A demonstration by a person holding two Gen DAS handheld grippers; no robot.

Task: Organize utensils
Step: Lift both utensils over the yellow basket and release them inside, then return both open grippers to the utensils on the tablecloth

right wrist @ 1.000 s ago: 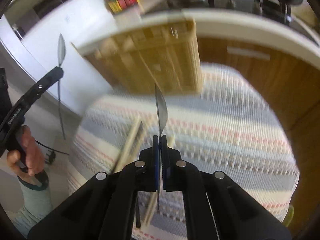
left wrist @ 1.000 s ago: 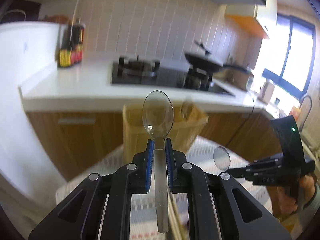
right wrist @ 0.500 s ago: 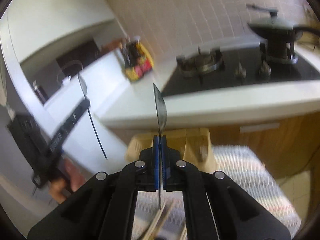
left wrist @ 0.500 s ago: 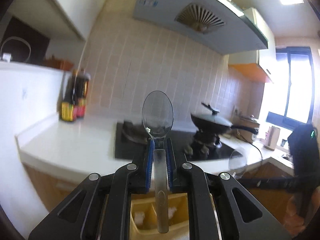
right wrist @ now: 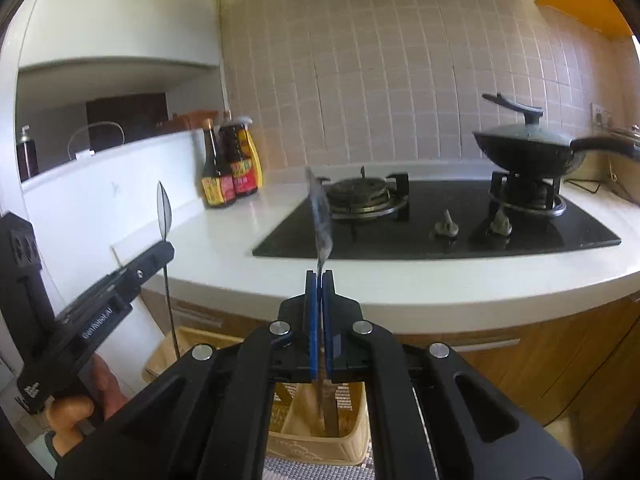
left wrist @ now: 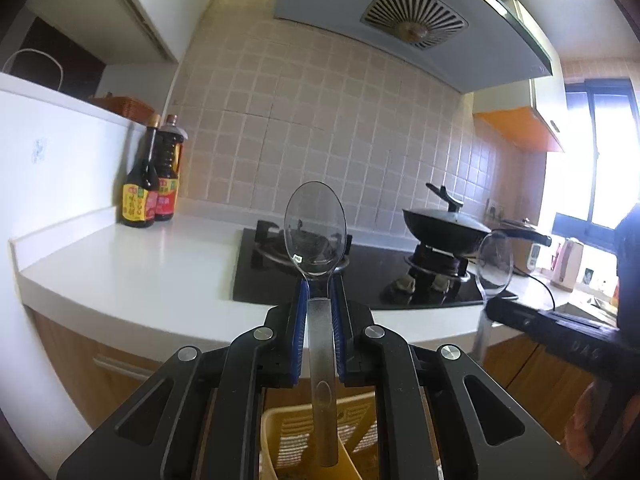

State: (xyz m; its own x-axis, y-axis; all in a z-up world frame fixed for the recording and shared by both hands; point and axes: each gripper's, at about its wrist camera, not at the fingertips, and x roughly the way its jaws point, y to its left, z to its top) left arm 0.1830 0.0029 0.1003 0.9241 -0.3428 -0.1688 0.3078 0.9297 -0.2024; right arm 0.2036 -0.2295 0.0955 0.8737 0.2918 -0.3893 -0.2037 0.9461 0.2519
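- The left gripper (left wrist: 319, 304) is clamped on the neck of a clear plastic spoon (left wrist: 315, 229), bowl up and handle hanging straight down. That upright hold suits a handle-first drop into the yellow slotted utensil basket (left wrist: 280, 436) directly below.
- The right gripper (right wrist: 319, 292) is pinched tight on a second clear spoon (right wrist: 320, 216), seen edge-on. Its handle tip already sits within the basket's (right wrist: 352, 412) rim, apparently in 1 of its divided compartments.
- Both spoons hang over the basket, not the white countertop (right wrist: 240, 256).
- Likely next: lower, then release each spoon. A tilted handle could catch the divider.
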